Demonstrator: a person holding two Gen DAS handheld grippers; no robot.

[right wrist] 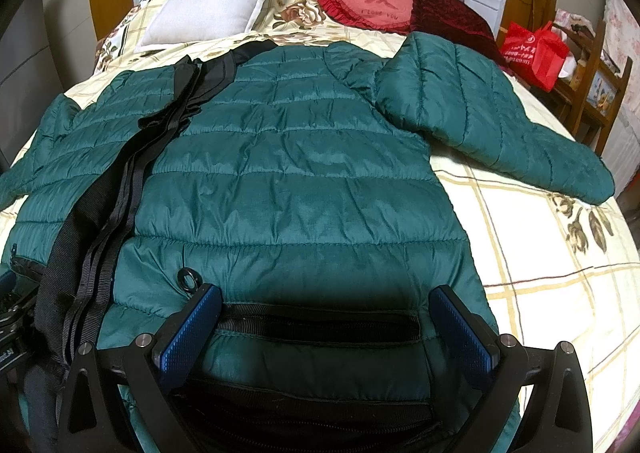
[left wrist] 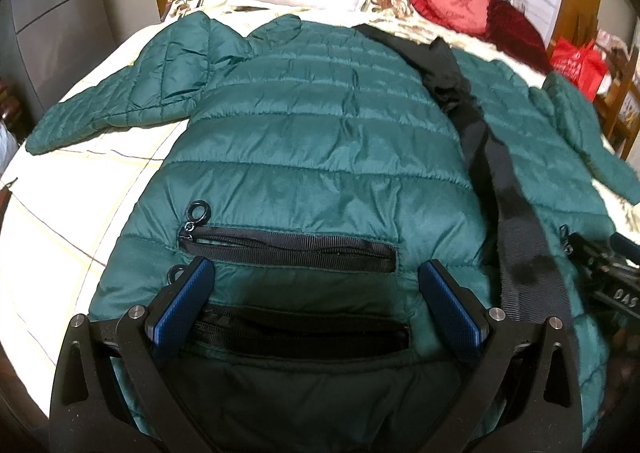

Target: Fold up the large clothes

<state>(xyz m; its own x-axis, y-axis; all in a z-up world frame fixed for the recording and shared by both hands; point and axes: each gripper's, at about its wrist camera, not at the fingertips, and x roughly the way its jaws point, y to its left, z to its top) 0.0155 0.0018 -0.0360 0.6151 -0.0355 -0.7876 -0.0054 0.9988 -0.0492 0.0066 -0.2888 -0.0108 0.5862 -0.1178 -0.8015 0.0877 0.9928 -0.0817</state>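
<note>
A dark green quilted jacket (left wrist: pixel 320 133) (right wrist: pixel 300 173) lies spread flat on the bed, its collar towards the pillows. Its black zipper placket (left wrist: pixel 508 213) (right wrist: pixel 100 213) runs down the middle. One sleeve (left wrist: pixel 120 101) sticks out to the left and the other sleeve (right wrist: pixel 500 125) to the right. My left gripper (left wrist: pixel 316 285) is open low over the jacket's left half near the hem, straddling a pocket zipper (left wrist: pixel 288 249). My right gripper (right wrist: pixel 324 293) is open over the right half, above the other pocket zipper (right wrist: pixel 320 323). Neither holds any cloth.
The bed has a cream checked floral sheet (right wrist: pixel 540 253). A white pillow (right wrist: pixel 212 5), a red heart cushion (right wrist: pixel 372 1) and a dark red cushion (right wrist: pixel 448 17) lie at its head. A red bag (right wrist: pixel 536 49) sits on wooden furniture at the right.
</note>
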